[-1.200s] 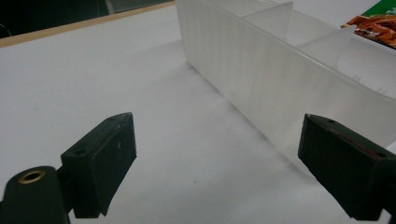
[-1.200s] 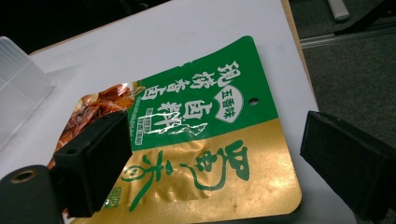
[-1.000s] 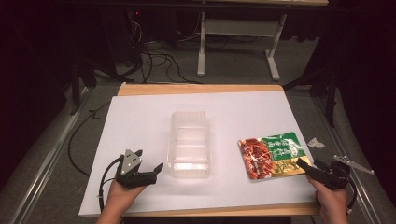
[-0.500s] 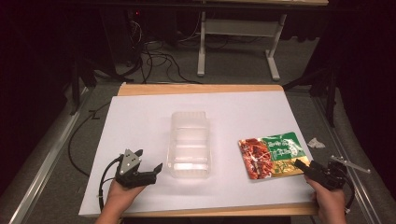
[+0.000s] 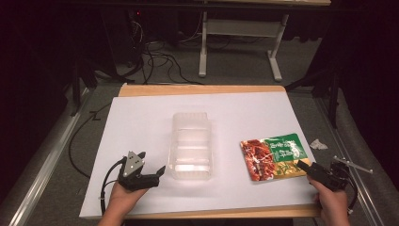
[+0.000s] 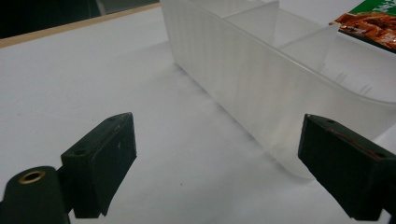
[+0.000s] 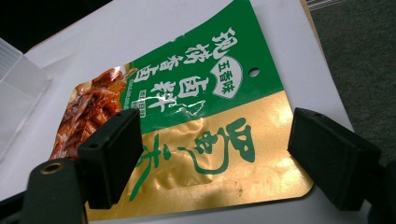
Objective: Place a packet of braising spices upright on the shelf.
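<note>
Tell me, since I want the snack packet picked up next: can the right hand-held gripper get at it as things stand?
Probably yes. The right hand-held gripper has just been closing a little, yet its jaws stand open over the gold near end of the snack packet. Nothing lies between; the clear divided container sits off to the side.

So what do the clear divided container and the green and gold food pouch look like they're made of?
The container looks like thin translucent plastic, slightly frosted: the table shows through its ribbed walls and dividers. The food pouch looks like glossy printed plastic or foil laminate: it lies flat, shines, creases softly, and has a metallic gold panel and a punched hang hole. Which laminate it is can't be told.
</note>
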Available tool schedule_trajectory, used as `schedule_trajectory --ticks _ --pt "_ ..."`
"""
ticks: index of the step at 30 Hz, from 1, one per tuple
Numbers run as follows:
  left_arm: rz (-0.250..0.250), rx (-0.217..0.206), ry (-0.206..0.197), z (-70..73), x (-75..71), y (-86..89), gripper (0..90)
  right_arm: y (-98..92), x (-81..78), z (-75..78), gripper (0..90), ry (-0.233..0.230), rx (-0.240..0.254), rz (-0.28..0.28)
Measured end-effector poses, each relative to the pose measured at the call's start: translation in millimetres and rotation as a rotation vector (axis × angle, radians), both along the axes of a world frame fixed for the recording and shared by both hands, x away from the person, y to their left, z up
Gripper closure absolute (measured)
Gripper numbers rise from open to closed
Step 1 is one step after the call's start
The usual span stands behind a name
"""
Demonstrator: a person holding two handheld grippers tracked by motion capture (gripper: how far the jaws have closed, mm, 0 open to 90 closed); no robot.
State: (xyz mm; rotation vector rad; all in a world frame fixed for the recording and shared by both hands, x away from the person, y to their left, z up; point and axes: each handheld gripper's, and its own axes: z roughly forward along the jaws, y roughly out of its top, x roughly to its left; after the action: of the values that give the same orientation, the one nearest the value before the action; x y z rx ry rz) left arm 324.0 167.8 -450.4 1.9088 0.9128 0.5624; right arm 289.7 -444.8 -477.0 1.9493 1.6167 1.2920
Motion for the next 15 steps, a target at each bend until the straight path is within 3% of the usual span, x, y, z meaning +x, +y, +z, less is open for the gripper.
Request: schedule_trajectory --ticks 3,10,14,15 --pt "-0.002 0.006 0.000 -0.7 0.8 0.0 11.9 1.7 0.1 0.8 20.2 -0.002 -0.017 -0.008" --pt "-0.010 0.003 -0.002 -0.6 1.1 1.1 12.0 -6.8 -3.5 3.5 20.0 -0.009 -0.029 -0.085" --pt "-0.020 0.007 -0.002 -0.4 0.7 0.8 12.0 -10.5 -3.8 0.3 22.9 0.013 0.009 -0.076" --pt "-0.020 0.007 -0.001 -0.7 1.0 0.7 12.0 -10.4 -3.1 0.6 24.7 0.014 0.044 -0.056"
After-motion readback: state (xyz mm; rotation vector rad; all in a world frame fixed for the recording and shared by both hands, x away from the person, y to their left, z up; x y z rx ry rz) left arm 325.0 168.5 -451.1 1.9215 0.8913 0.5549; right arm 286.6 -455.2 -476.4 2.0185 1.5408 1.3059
